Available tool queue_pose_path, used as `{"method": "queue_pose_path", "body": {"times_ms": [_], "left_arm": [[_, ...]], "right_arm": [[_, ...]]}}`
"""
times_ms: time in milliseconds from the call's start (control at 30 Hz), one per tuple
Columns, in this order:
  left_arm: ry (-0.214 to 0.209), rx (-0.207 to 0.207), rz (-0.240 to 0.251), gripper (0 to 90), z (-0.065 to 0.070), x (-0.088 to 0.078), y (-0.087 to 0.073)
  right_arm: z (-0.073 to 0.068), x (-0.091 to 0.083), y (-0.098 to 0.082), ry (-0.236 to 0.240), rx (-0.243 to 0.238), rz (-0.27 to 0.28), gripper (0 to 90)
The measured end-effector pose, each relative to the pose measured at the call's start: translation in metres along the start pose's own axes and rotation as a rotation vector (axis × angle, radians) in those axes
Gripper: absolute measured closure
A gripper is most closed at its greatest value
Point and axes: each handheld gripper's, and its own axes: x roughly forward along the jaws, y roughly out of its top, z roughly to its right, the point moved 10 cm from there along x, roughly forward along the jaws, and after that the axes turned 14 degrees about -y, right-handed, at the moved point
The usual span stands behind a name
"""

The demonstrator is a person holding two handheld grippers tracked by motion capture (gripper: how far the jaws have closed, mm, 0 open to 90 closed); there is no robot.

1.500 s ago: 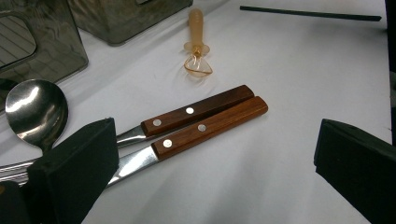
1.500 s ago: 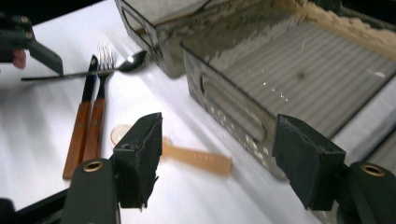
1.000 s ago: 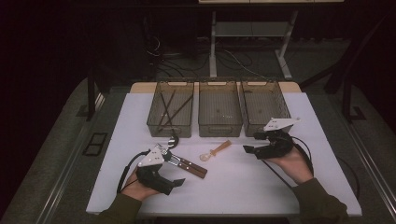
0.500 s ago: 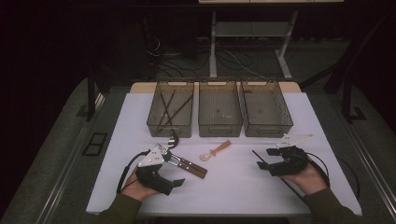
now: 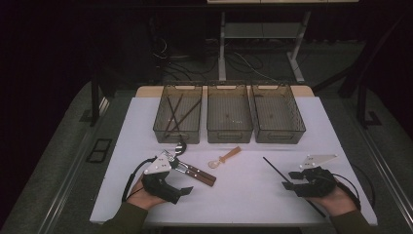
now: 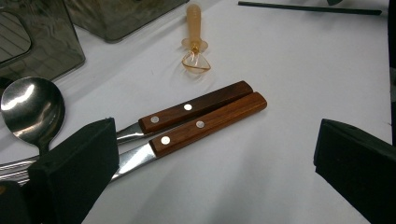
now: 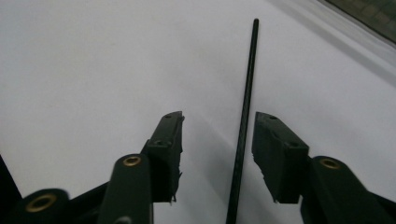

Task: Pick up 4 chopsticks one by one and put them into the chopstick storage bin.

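Note:
A black chopstick point(image 5: 274, 168) lies on the white tabletop point(image 5: 243, 195) at the right. My right gripper point(image 5: 288, 179) sits low over its near part. In the right gripper view the chopstick point(image 7: 247, 84) runs between the jaws of the right gripper point(image 7: 218, 119), closer to the right one. Those jaws have just been closing, and neither pad presses on it. My left gripper point(image 5: 178, 176) rests open at the left, beside two wooden-handled knives point(image 5: 197, 174). The left gripper view shows the knives point(image 6: 205, 114) ahead of the left gripper point(image 6: 219, 154), whose jaws stand wide.
A metal spoon point(image 5: 181, 146) and an amber plastic spoon point(image 5: 225, 158) lie mid-table. Three smoky bins stand in a row at the back: the left bin point(image 5: 161, 130) holds several dark sticks, then the middle bin point(image 5: 229, 134) and the right bin point(image 5: 280, 135).
My right hand has drawn back toward the near edge and sunk to the table, uncovering the chopstick. Its jaws have narrowed around the stick. The left hand has stayed put.

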Motion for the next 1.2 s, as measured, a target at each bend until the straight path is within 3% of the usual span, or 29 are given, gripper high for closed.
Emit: {"method": "queue_pose_path", "body": {"times_ms": [133,500,800,1200], "left_arm": [[0.000,-0.002,0.001,0.0,0.000,0.000,0.000],[-0.001,0.000,-0.003,0.0,0.000,0.000,0.000],[-0.003,0.001,-0.005,0.0,0.001,0.001,0.000],[-0.005,0.002,-0.008,0.0,0.002,0.002,-0.001]], "right_arm": [[0.004,-0.001,-0.007,-0.029,-0.007,-0.017,58.6],[0.012,-0.006,-0.023,-0.032,0.016,-0.061,70.4],[0.011,0.000,-0.030,-0.035,-0.013,-0.111,77.9],[0.011,0.001,-0.031,-0.039,-0.043,-0.116,85.7]]}}
